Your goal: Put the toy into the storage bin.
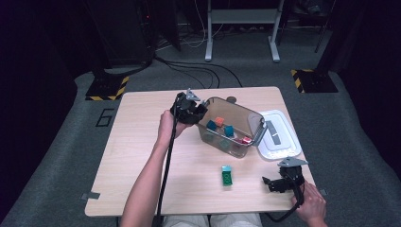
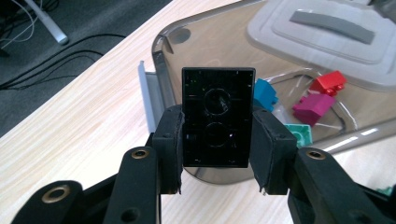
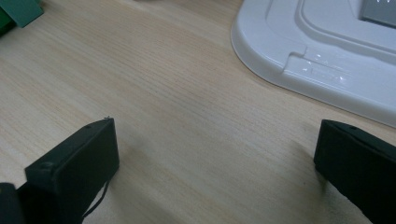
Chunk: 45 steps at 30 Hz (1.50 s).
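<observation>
In the high view, a light wooden table [image 1: 142, 156] carries a clear plastic bin [image 1: 246, 120] near its centre, holding orange, teal, red and magenta toy bricks. A white lid [image 1: 283, 146] with a grey handle lies flat just to the right of the bin. A green brick [image 1: 227, 177] with a teal brick [image 1: 226, 168] touching its far end lies on the table in front of the bin. The left gripper [image 1: 201, 109] is held at the bin's near-left corner, above its rim. The right gripper [image 1: 268, 183] rests low near the front right edge of the table, pointing left toward the green brick. In the left gripper view, both jaws are clamped on the sides of a black brick [image 2: 217, 116], its hollow underside facing the camera, above the bin's rim. In the right gripper view, the jaws are spread wide apart with nothing between them, just above the bare wood, with the lid's edge ahead at upper right.
</observation>
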Motion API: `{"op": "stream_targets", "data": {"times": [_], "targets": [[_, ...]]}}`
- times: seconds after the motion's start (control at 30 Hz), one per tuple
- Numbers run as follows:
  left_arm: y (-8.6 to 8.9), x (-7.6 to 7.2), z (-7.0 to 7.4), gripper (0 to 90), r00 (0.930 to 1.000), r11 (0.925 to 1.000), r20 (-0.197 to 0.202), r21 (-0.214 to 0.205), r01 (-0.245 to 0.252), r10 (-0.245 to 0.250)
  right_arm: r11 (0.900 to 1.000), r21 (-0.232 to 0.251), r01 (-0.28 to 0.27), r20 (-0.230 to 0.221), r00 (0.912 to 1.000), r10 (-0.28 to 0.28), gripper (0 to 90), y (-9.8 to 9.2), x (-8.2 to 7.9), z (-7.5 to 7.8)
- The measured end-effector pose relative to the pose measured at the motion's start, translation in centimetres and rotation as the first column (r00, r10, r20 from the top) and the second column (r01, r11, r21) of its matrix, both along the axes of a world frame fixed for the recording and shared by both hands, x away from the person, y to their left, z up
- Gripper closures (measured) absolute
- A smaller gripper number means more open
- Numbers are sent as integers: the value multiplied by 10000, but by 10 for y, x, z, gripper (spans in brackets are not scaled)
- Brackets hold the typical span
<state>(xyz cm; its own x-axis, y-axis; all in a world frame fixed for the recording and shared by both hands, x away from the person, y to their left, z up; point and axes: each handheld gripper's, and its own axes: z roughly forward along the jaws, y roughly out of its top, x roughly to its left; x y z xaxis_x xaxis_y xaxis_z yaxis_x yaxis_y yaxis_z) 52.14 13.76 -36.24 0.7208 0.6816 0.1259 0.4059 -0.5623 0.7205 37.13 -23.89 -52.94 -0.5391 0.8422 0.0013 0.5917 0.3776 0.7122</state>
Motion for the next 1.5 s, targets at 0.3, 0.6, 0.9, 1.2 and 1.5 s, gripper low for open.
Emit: {"op": "stream_targets", "data": {"times": [0.3,0.6,0.9,1.2,1.5], "targets": [[-8,14,-10,586,9995,9996,-280,239,-126,133,10000,0,1,0,10000,-1,0,0,0,0],[-19,22,-19,584,9984,9991,-563,416,9,14,10000,0,-5,4,10000,5,0,0,0,0],[-17,18,-18,242,9952,9989,-864,102,-451,458,10000,-3,-6,3,10000,6,0,0,0,0],[-5,-8,-11,160,9981,9986,-419,-244,-472,461,10000,0,-2,0,10000,2,0,0,0,0],[-1,-37,-17,141,9996,9998,-232,-109,-142,140,10000,13,20,-20,10000,-20,0,0,0,0]]}}
